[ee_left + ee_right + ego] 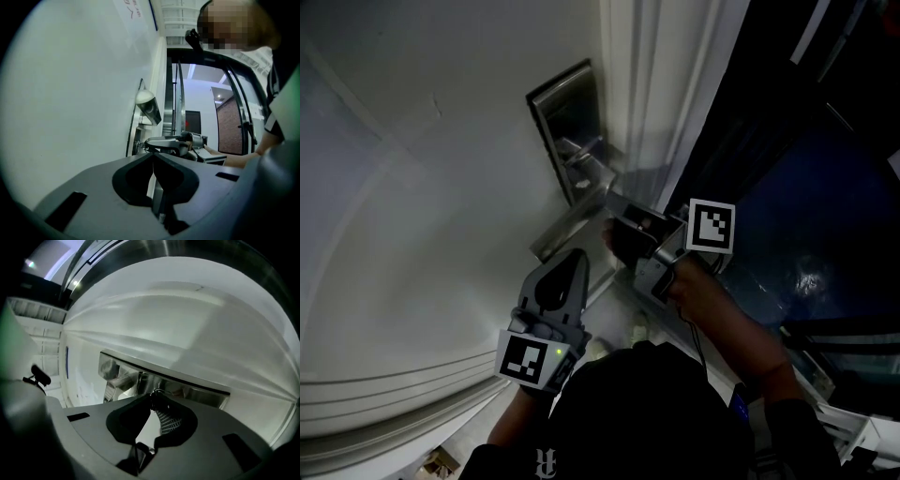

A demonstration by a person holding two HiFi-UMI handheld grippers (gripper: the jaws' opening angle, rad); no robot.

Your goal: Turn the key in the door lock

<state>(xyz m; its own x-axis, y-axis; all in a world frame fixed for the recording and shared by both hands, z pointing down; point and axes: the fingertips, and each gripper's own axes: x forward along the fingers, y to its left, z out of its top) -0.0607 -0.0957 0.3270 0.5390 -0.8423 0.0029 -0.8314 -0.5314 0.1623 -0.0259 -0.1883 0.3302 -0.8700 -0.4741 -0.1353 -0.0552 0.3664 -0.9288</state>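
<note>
A steel lock plate point(565, 105) with a lever handle point(586, 161) is set in the white door point(422, 206). My right gripper point(611, 204) is pressed up to the plate below the handle. In the right gripper view its jaws point(153, 398) are shut on a small key point(158, 394) with a wire ring, right at the reflective lock plate point(187, 387). My left gripper point(578, 255) hangs lower, close to the door, shut and holding nothing. The left gripper view looks past its closed tips point(153, 155) at the right gripper point(171, 143) and the handle point(147, 106).
The door edge and white frame point(661, 84) run up just right of the lock. Past them lies a dark glazed area point(806, 187). A person's forearm point(727, 319) and head point(647, 412) fill the bottom of the head view.
</note>
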